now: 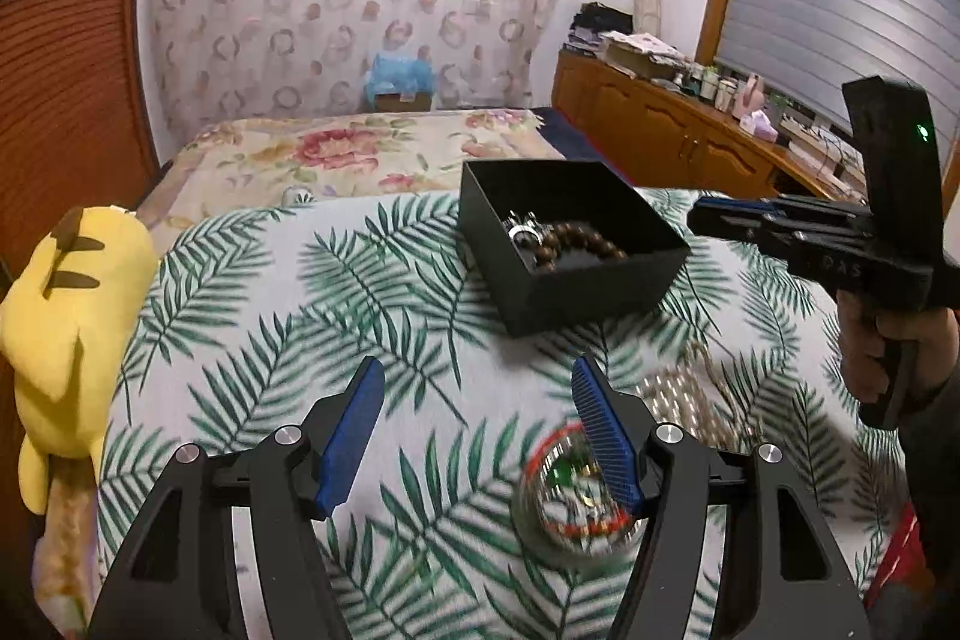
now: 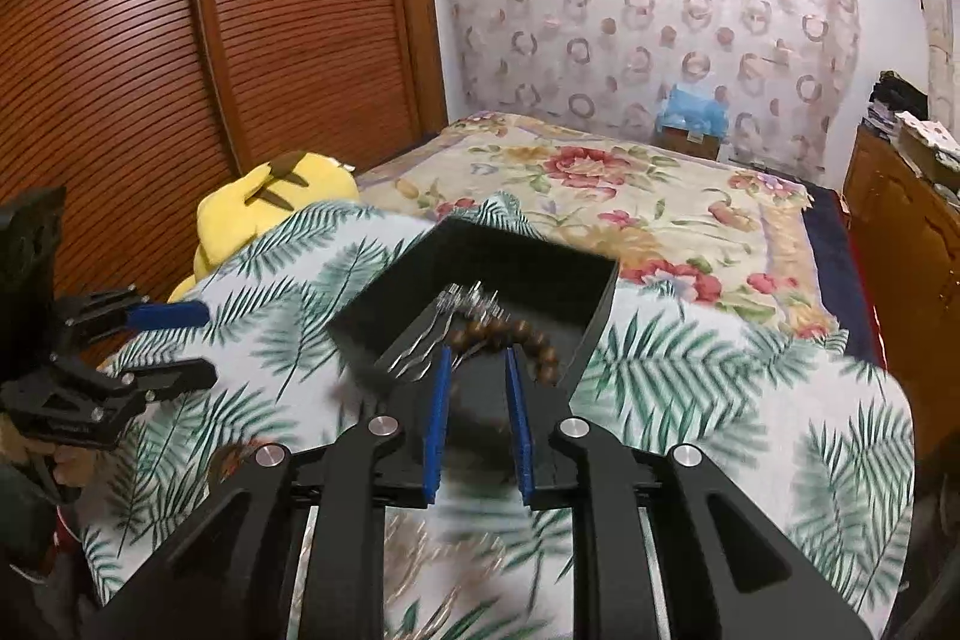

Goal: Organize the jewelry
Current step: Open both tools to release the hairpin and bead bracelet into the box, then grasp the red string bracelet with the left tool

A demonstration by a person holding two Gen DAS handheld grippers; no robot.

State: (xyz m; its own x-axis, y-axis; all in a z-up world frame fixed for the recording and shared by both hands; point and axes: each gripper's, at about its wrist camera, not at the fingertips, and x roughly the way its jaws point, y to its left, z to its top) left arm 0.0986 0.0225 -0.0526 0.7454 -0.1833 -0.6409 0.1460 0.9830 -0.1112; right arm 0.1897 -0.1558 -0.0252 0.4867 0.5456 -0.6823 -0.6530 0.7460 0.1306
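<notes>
The red-and-clear bangle point(image 1: 570, 490) looks light, rigid and slick; its rim is probably the best hold. It lies on the leaf-print cloth point(image 1: 252, 292), just under the left gripper's point(image 1: 477, 430) right finger, jaws apart and empty. Ahead sits the black box point(image 2: 480, 274) with wooden beads point(image 2: 528, 334); the right gripper point(image 2: 477, 403), narrowly parted, grips nothing above it.

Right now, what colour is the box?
Black, inside and out; the left wrist view shows it best.
</notes>
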